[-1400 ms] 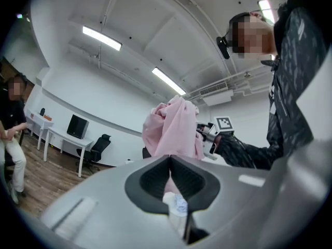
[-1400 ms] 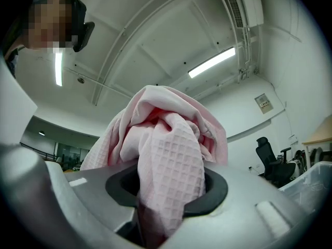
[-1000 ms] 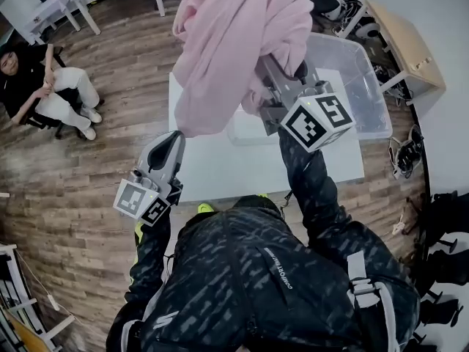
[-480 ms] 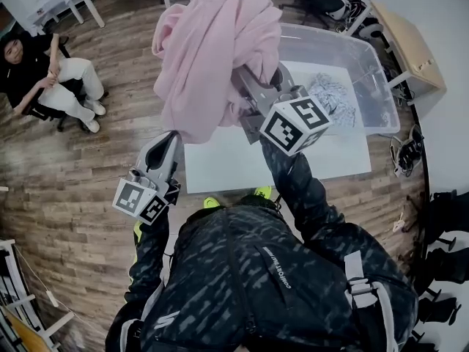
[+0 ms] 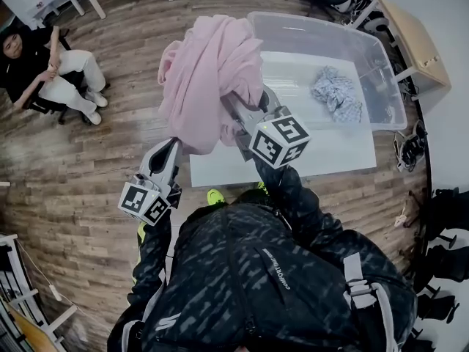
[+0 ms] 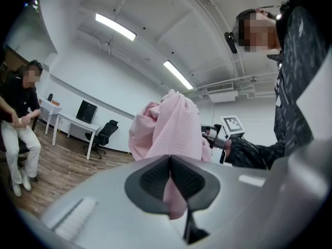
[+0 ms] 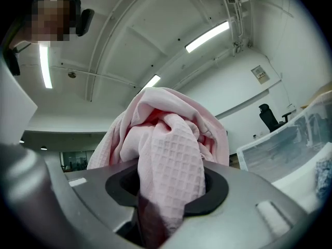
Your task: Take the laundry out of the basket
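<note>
Right gripper [image 5: 238,108] and left gripper [image 5: 174,147] both clamp the pink towel [image 5: 209,79], held clear of the basket [image 5: 293,28]. One patterned garment [image 5: 337,94] is left inside, far right.

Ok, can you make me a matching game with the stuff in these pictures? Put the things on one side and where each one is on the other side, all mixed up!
Things:
1. pink cloth
2. blue-and-white cloth
3. clear bin
4. seated person

Places:
A. standing on the white table
B. far off to the side, above the wooden floor
C. held up in the air by the left gripper and the right gripper
D. lying inside the bin

Right pairs: 1-C, 2-D, 3-A, 4-B
</note>
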